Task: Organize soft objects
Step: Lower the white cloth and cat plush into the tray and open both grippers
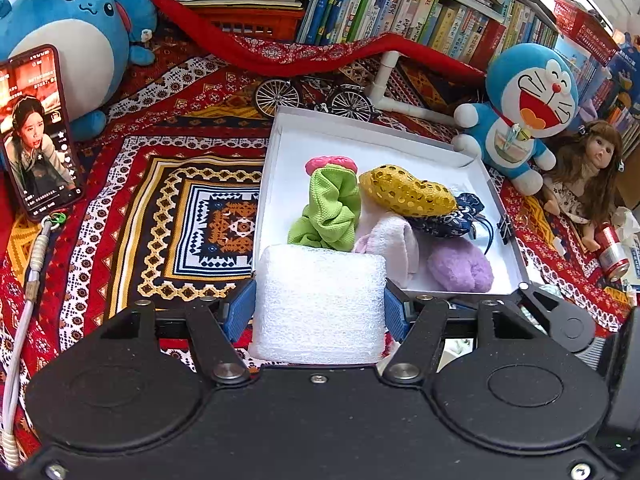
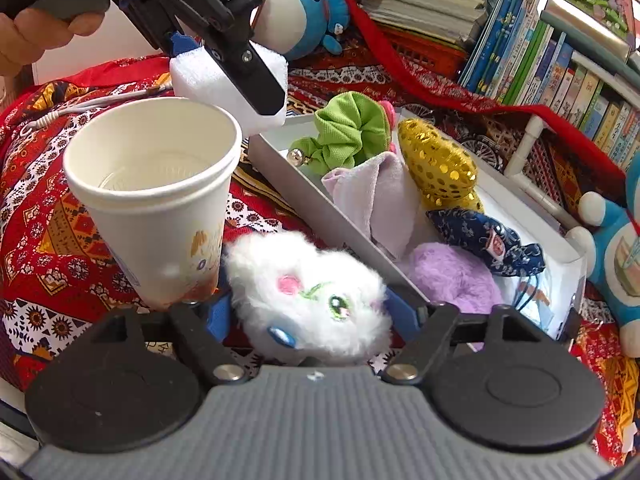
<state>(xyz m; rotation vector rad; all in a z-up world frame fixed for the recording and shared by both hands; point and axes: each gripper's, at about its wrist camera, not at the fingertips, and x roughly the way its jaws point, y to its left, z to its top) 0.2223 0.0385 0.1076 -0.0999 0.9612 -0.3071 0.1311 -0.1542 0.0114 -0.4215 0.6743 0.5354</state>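
Observation:
My left gripper [image 1: 320,300] is shut on a white foam block [image 1: 318,304], held just off the near edge of a shallow white box [image 1: 276,152]. The right wrist view shows that gripper [image 2: 224,76] and its foam block [image 2: 200,76] raised above the box's left corner. In the box lie a green scrunchie [image 1: 330,208], a gold sequinned pouch [image 1: 408,190], a navy patterned pouch [image 1: 444,220], a pale pink cloth [image 1: 394,244] and a purple fluffy piece [image 1: 460,266]. My right gripper [image 2: 310,308] is shut on a white fluffy plush toy [image 2: 308,292] beside the box wall [image 2: 320,208].
A tall paper cup [image 2: 156,188] stands right by the white plush. A phone [image 1: 38,132], a big blue plush [image 1: 68,40], a Doraemon plush [image 1: 524,112], a doll [image 1: 588,176], a red can [image 1: 612,254] and a model bicycle [image 1: 316,98] ring the patterned cloth. Books line the back.

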